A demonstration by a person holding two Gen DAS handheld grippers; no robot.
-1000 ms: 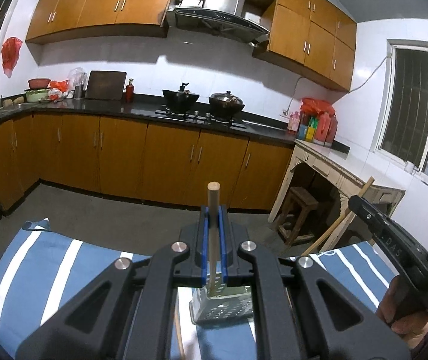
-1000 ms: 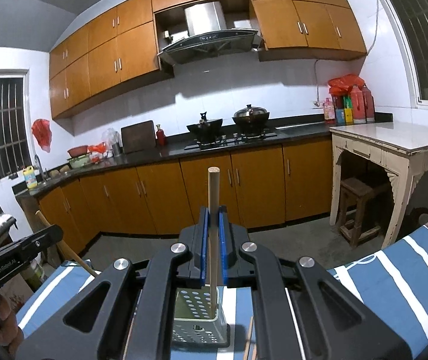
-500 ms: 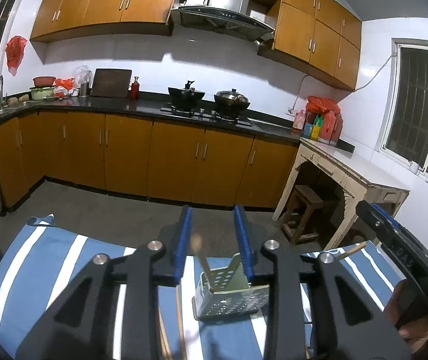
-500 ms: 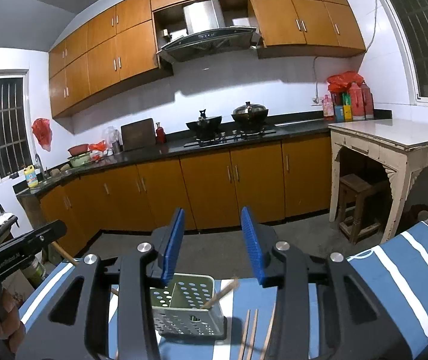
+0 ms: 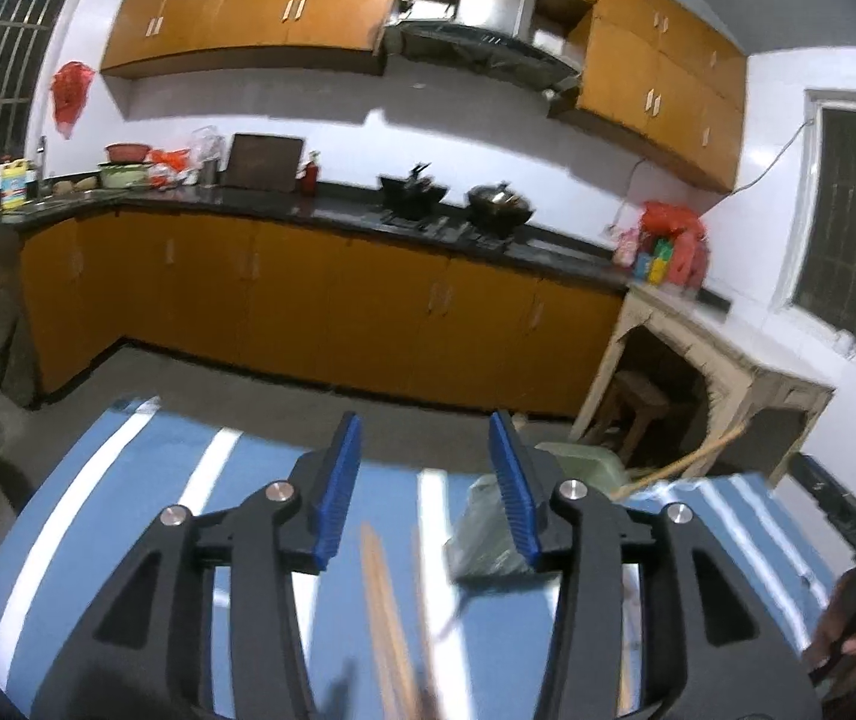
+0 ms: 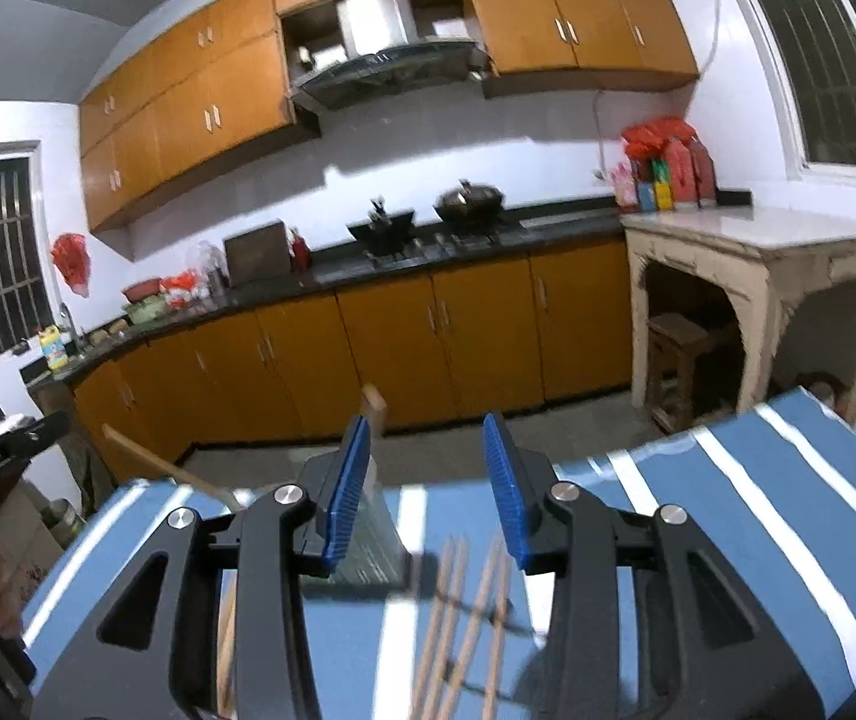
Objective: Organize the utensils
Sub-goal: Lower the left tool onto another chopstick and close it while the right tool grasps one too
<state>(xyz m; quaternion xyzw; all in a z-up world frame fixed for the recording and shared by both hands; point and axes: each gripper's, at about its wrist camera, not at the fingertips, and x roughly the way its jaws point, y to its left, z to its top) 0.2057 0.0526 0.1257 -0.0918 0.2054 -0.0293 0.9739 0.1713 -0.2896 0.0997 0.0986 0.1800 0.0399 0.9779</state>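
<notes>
both tongs spread wide, nothing held. left tongs [image 5: 425, 483] over the blue striped table [image 5: 128, 480], chopsticks [image 5: 389, 618] lying below between the jaws, basket [image 5: 488, 534] just behind its right jaw. right tongs [image 6: 428, 480]: basket [image 6: 377, 540] by its left jaw with one stick [image 6: 374, 402] poking up, loose chopsticks [image 6: 464, 612] on the table beside it. blurry.
</notes>
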